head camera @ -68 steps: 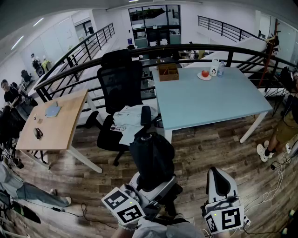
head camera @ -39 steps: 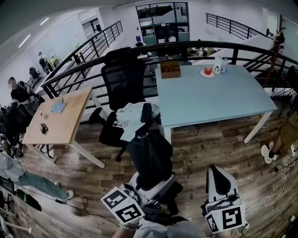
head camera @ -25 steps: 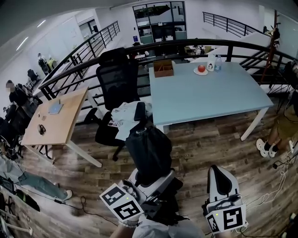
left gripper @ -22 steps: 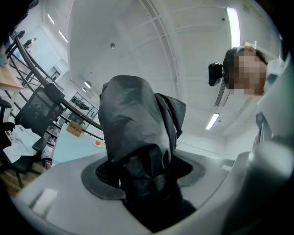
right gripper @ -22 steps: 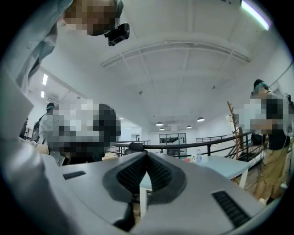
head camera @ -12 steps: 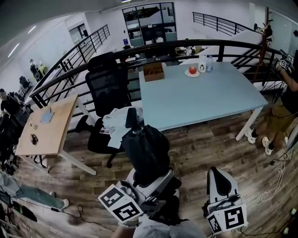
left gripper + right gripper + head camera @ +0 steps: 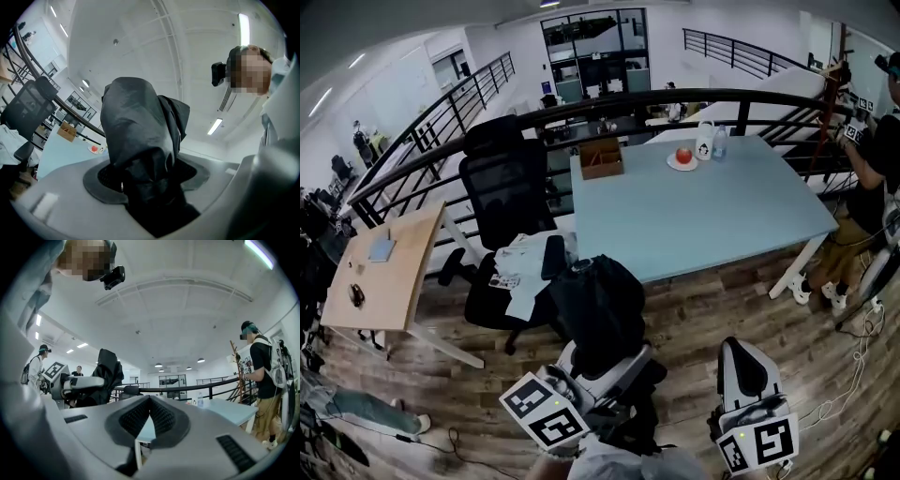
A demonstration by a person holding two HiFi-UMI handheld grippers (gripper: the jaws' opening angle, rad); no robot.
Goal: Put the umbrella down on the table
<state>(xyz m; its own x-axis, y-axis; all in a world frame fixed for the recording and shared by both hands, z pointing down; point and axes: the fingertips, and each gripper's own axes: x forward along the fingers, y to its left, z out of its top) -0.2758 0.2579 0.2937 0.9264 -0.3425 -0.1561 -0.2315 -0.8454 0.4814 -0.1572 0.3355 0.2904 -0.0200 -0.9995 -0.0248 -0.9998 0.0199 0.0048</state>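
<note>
Pale blue table [image 7: 703,202] (railing [image 7: 581,107] behind) on wood floor [image 7: 703,309].

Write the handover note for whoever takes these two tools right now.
Left tool: shut on the folded black umbrella, which sticks up out of the jaws.
Right tool: shut, nothing in it.
Light blue table: ahead, beyond the umbrella.
Done: the umbrella is gripped, in the air, not yet on the table.
Left: carry it over the table, lay it down, open the left tool.
</note>
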